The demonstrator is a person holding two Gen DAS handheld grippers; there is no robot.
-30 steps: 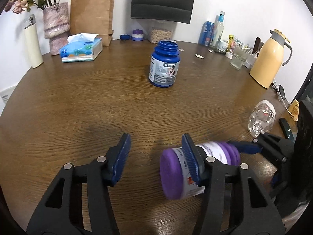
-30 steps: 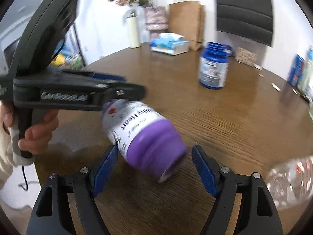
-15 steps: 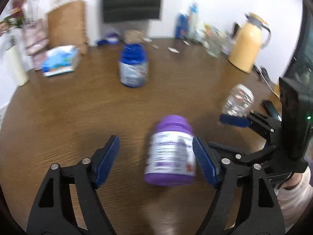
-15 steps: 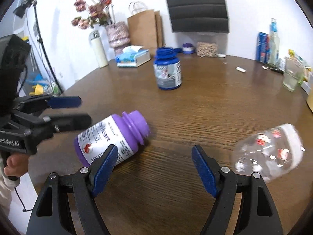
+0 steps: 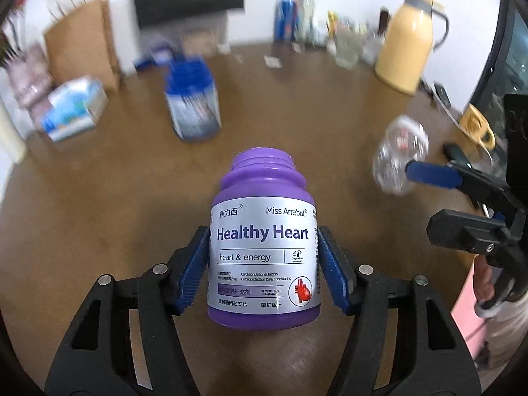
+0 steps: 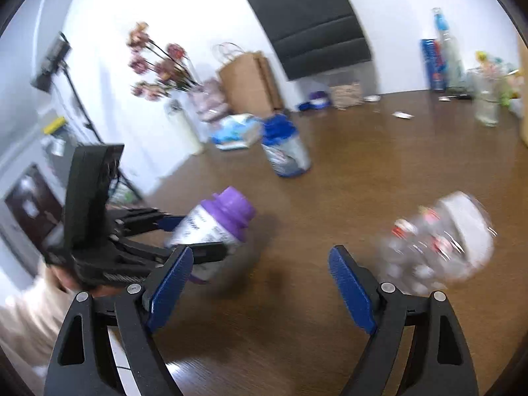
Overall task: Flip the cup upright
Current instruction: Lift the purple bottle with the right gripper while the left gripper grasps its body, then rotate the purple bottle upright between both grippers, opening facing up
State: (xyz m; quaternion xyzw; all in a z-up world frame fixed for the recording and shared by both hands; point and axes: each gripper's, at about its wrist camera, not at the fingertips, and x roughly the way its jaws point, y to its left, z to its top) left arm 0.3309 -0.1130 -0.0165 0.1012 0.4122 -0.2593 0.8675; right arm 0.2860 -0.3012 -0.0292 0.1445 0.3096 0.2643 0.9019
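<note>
Purple bottle (image 5: 264,257) clamped at mid-label in left gripper (image 5: 264,270) jaws, tilted above near counter (image 5: 99,198). Probably light, rigid plastic with slick label; best held at the waist. Right gripper (image 6: 260,283) jaws wide, empty.

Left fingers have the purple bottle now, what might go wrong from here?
1. The left gripper pinches the purple bottle low on its glossy label, so it may slip or twist.
2. The clear bottle lies beside the open right gripper; a nudge may roll it.
</note>
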